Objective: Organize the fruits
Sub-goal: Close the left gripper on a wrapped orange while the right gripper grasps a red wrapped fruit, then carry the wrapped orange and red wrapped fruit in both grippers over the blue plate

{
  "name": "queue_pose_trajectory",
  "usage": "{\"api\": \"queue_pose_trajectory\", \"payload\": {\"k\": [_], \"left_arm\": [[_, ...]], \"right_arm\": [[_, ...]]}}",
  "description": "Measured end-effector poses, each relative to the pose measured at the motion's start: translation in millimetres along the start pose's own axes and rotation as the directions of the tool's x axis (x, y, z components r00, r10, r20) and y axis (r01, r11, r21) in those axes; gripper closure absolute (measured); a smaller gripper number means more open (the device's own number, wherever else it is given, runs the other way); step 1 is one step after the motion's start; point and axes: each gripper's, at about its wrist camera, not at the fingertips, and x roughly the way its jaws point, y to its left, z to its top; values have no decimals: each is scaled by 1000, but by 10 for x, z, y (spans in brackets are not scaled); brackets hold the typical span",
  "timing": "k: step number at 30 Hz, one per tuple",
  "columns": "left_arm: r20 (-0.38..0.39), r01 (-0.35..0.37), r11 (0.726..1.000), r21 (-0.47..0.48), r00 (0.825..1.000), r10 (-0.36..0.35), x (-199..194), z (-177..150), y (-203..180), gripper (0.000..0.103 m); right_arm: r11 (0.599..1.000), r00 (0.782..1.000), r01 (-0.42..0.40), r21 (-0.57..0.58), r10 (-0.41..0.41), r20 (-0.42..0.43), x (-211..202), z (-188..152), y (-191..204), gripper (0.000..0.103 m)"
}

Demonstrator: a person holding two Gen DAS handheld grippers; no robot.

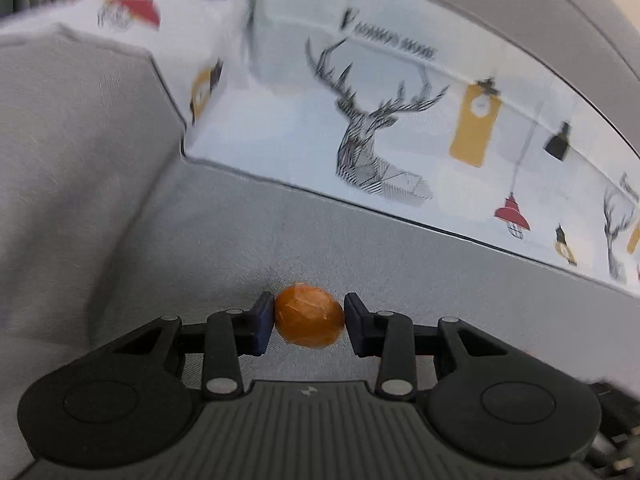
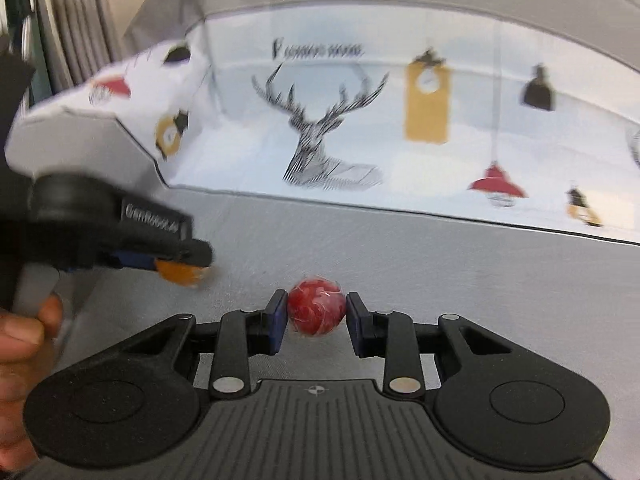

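Note:
My left gripper [image 1: 309, 322] is shut on a small orange fruit [image 1: 309, 316], held between its blue pads above the grey fabric wall of a storage box [image 1: 360, 240]. My right gripper [image 2: 316, 318] is shut on a small red fruit [image 2: 316, 312], held the same way. In the right wrist view the left gripper [image 2: 182, 268] shows at the left with the orange fruit [image 2: 180, 274] in its tip, a hand behind it. Both grippers face the box's open inside, lined with white cloth printed with deer and lamps [image 2: 320, 128].
The box's grey outer wall [image 1: 72, 160] rises at the left in the left wrist view. Its lined interior [image 1: 360, 112] lies beyond the near rim. Grey curtain folds [image 2: 72, 20] hang at the far left in the right wrist view.

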Motion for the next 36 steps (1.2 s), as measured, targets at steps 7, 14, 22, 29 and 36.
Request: {"api": "queue_pose_trajectory", "payload": {"k": [7,14,22,29,36], "left_arm": [[66,28,995,92,997,-35,-741,-284,-380,61],[111,69,978,198,990,-93,-1220,-801,-641,61],[55,148,958,247,985,-166,-1130,-1182,-772,61],[-19,182,957,226,983,-182,-935,-1218,-811,61],[-22,210,938,277,977,-213,-901,-1272,-963,61]], "right_arm": [[997,997,28,70,-33,71,-979,-93,-377,70],[989,995,63,133,-72,65,-1396,-560,-590,70],[977,989,146,158,-148,5,-1459,-828,-946,70],[974,986,160,161,-166,28,-1667,-924,-1135,70],[975,986,161,152,-164,7,-1616,-954,-1176,70]]}}
